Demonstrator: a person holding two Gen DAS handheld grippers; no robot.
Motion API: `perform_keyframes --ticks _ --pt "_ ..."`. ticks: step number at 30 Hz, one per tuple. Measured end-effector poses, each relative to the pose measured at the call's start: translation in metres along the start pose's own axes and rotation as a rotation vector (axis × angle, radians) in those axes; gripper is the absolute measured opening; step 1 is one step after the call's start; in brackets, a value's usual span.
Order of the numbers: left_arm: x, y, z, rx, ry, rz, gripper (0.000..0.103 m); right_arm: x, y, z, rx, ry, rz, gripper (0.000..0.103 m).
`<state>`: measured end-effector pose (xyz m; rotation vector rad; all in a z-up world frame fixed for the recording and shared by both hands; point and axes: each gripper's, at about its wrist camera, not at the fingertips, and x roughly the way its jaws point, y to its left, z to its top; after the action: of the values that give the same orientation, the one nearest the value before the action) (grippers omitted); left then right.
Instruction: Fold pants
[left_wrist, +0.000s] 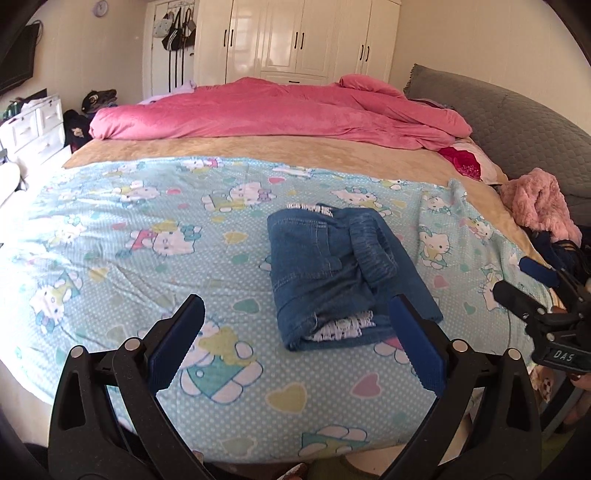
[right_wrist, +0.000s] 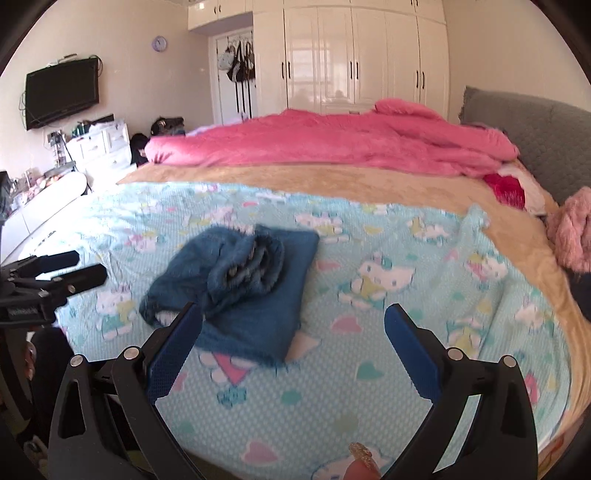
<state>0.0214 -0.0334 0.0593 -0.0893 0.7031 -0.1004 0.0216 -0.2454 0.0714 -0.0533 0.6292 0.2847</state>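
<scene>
Pants (left_wrist: 332, 273) lie folded beyond both open hand-held grippers

Pink duvet (left_wrist: 258, 110), white wardrobe (left_wrist: 295, 37)

Left gripper (left_wrist: 297, 301) and right gripper (right_wrist: 293, 310) angled downward side by side, jaws spread wide, nothing between the blue pads (left_wrist: 173, 343).

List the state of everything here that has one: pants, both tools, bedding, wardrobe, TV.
pants: folded into a compact stack, lying on the sheet, nothing gripping them
left tool: open, empty, clear of the pants
right tool: open, empty
cartoon sheet: spread flat on the bed
pink duvet: bunched along the far side
wardrobe: doors closed
TV: screen dark
</scene>
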Motion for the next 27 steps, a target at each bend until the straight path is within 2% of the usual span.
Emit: perform_keyframes --ticks 6,10,27 --pt "0.005 0.003 -0.027 -0.017 0.04 -0.008 0.094 0.011 0.006 -0.025 0.01 0.07 -0.002 0.098" --pt "0.01 0.0 -0.036 -0.006 0.065 0.003 0.094 0.013 0.007 -0.027 0.007 0.078 0.004 0.099" --pt "0.009 0.003 -0.035 -0.032 0.065 0.023 0.094 0.009 0.005 -0.021 0.015 0.063 0.001 0.099"
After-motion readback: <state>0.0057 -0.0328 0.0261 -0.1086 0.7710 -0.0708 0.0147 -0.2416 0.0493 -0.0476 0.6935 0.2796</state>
